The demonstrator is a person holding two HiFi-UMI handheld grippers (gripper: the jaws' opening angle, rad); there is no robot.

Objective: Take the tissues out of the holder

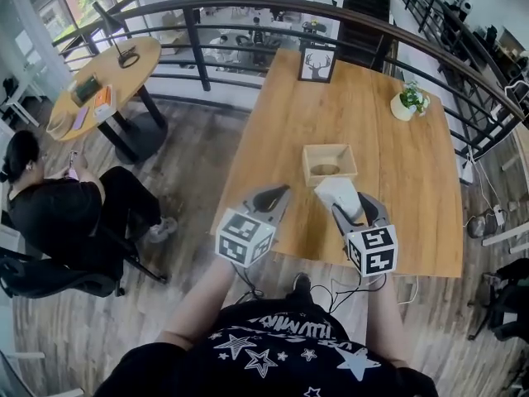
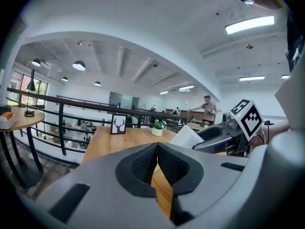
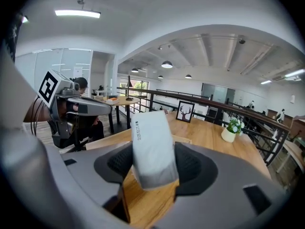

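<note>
The wooden tissue holder point(image 1: 329, 163), an open-topped box, stands on the long wooden table point(image 1: 413, 180). Just in front of it my right gripper point(image 1: 350, 207) is shut on a white tissue pack point(image 1: 337, 193), lifted clear of the box. In the right gripper view the pack point(image 3: 151, 149) stands upright between the black pads, with a printed date on its side. My left gripper point(image 1: 279, 195) hovers at the table's left edge beside the holder, shut and empty; its pads point(image 2: 143, 165) meet. The pack point(image 2: 184, 137) and the right gripper point(image 2: 224, 138) show at the right of the left gripper view.
A framed deer picture point(image 1: 317, 63) stands at the table's far end and a small potted plant point(image 1: 407, 102) at its far right. A black railing point(image 1: 190, 40) runs behind. Left of the table sit a person point(image 1: 50, 213) and a round table point(image 1: 103, 77).
</note>
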